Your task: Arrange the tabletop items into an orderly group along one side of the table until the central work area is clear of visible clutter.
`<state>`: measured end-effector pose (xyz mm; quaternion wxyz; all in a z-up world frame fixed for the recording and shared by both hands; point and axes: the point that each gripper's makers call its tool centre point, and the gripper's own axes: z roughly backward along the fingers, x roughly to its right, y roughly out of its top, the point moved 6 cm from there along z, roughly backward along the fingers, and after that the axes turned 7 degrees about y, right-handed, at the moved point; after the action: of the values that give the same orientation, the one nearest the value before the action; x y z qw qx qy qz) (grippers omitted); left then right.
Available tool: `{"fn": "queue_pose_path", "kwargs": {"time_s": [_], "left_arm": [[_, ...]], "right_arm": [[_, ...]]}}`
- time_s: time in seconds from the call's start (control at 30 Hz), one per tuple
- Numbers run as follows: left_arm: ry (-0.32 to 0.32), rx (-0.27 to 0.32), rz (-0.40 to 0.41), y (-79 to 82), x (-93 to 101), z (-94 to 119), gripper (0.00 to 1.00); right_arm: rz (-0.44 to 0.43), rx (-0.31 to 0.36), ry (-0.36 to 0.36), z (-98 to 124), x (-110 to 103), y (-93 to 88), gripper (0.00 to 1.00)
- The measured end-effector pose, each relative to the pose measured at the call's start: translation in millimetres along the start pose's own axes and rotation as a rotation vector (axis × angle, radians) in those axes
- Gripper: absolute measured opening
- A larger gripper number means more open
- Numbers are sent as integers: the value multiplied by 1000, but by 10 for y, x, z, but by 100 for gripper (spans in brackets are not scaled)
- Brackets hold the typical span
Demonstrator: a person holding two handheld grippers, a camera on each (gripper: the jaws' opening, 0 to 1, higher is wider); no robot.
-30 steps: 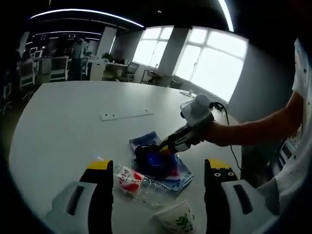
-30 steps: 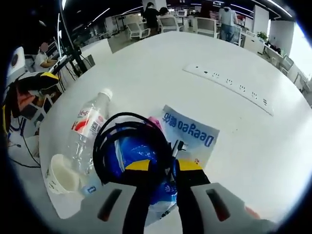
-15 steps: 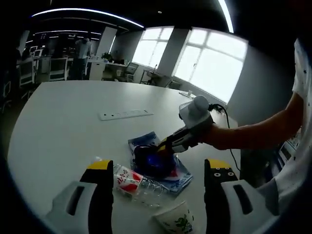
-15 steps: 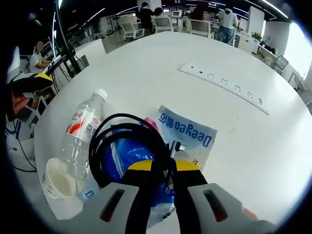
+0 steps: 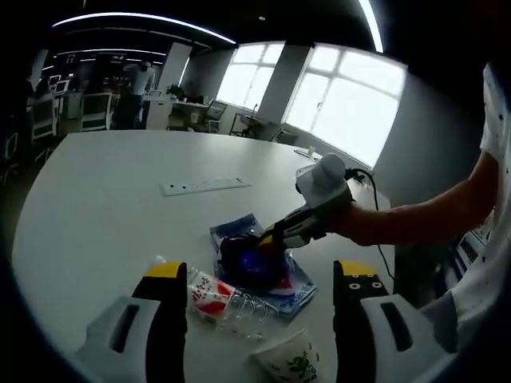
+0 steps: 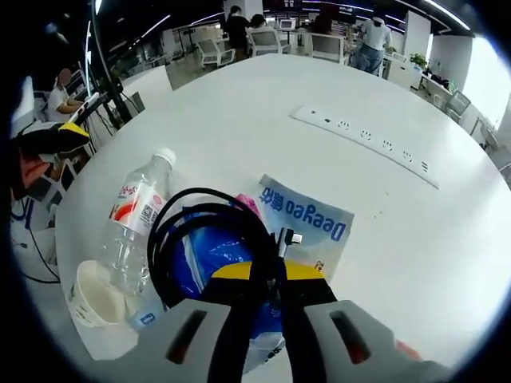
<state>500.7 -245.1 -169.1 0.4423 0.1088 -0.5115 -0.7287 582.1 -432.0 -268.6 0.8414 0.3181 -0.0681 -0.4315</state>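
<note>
Right gripper point(image 6: 266, 275) jaws nearly together, apparently pinching black coiled cable point(image 6: 200, 227); left gripper point(image 5: 259, 279) jaws wide apart, holding nothing.
Cable on glossy blue bag point(image 6: 307, 215) near table point(image 6: 239, 104) edge, beside clear ribbed bottle point(image 6: 132, 219) and paper cup point(image 6: 96, 295).

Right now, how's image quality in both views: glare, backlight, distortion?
Left gripper view: windows blown out, room dark, bottle and paper cup soft at the fisheye edge. Right gripper view: even light on the white table, "Deegeo" on the blue bag legible, power strip bowed by the lens, right gripper closed on the black cable, sharp.
</note>
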Motion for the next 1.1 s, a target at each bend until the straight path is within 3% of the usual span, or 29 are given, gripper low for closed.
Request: {"fn": "queue_pose_path", "kwargs": {"time_s": [0.4,0.63,1.1], "left_arm": [[-2,-19,-17,40,-25,-103,72],[3,-35,-42,101,-35,-265,70],[23,-118,-117,-45,5,-556,67]], "right_arm": [[10,15,2,27,-59,0,9],[8,25,3,38,-57,-7,9],[23,48,5,69,-34,-37,8]]}}
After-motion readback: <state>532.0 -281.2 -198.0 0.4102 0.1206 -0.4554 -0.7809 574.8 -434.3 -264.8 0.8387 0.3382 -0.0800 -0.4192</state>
